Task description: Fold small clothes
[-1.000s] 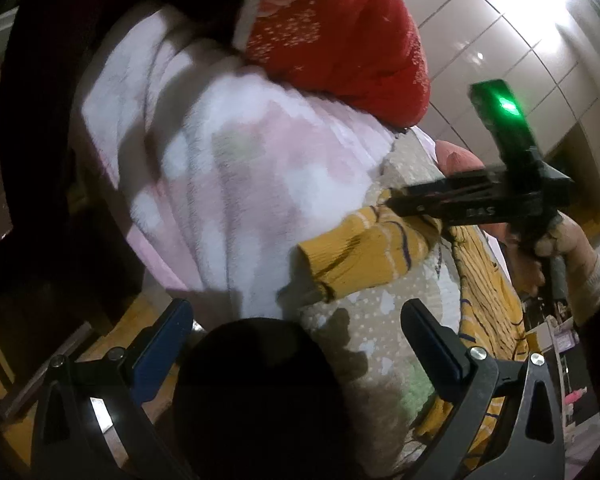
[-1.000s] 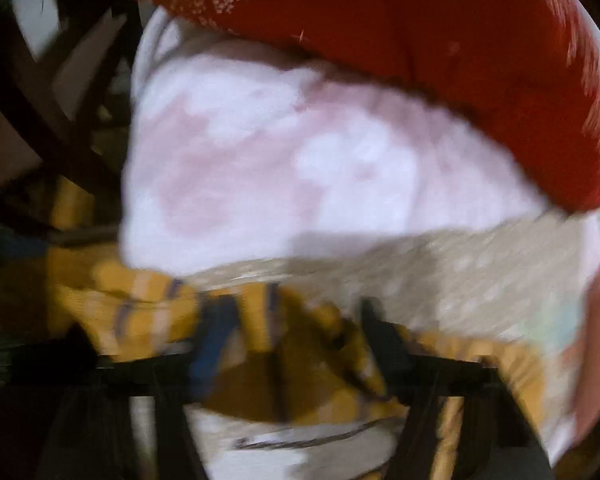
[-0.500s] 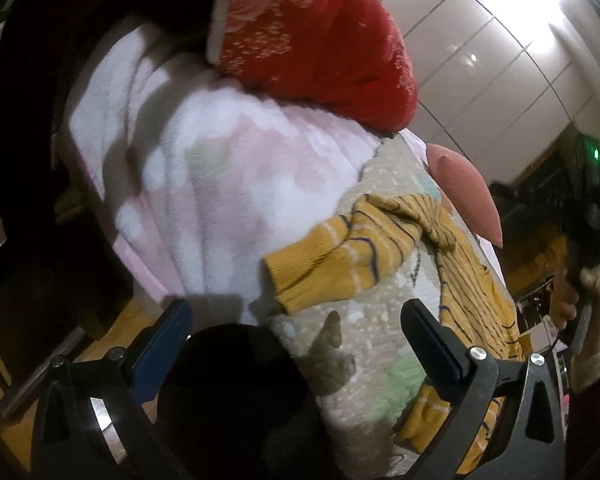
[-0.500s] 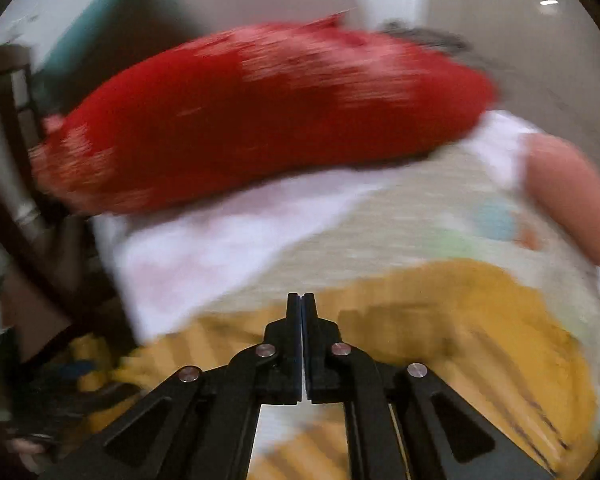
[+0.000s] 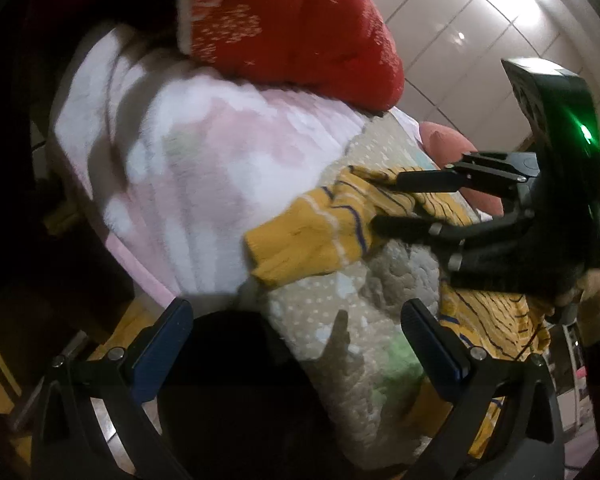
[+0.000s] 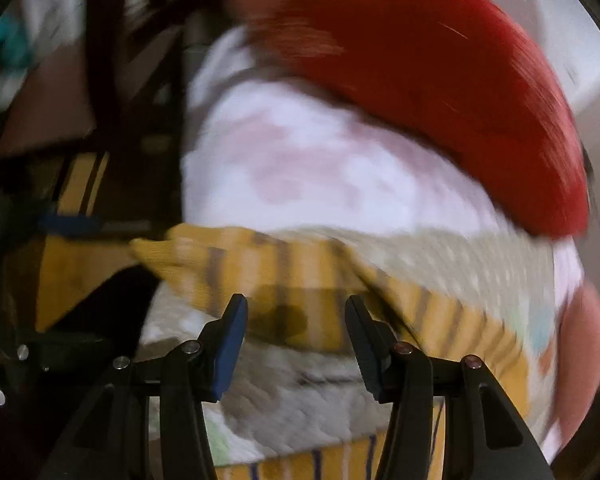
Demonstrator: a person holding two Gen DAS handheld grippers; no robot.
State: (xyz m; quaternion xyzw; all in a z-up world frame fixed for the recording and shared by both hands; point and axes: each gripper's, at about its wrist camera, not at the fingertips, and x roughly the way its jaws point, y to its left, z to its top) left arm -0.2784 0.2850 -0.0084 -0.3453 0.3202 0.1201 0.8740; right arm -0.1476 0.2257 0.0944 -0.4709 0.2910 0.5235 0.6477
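So the yellow striped sweater (image 5: 384, 208) is lying on the dotted quilt (image 5: 340, 300) on the bed, and its sleeve (image 5: 300, 240) sticks out toward the pink fleece blanket (image 5: 204, 168), long axis running roughly from 2 o'clock down to 8 o'clock in my left view. My right gripper (image 5: 384, 204) is way nearer: jaws open fairly narrow, straddling the sleeve near the shoulder, but I can't tell if they're touching the knit yet. My left gripper (image 5: 296, 344) has jaws wide, holding nothing, with the cuff at about 12 o'clock, well apart.

The right view is blurry, but it shows the sleeve (image 6: 260, 276) crossing 9 to 3 just past the jaw tips. Only the left view shows both grippers together. Red pillow (image 5: 300, 32) sits behind.
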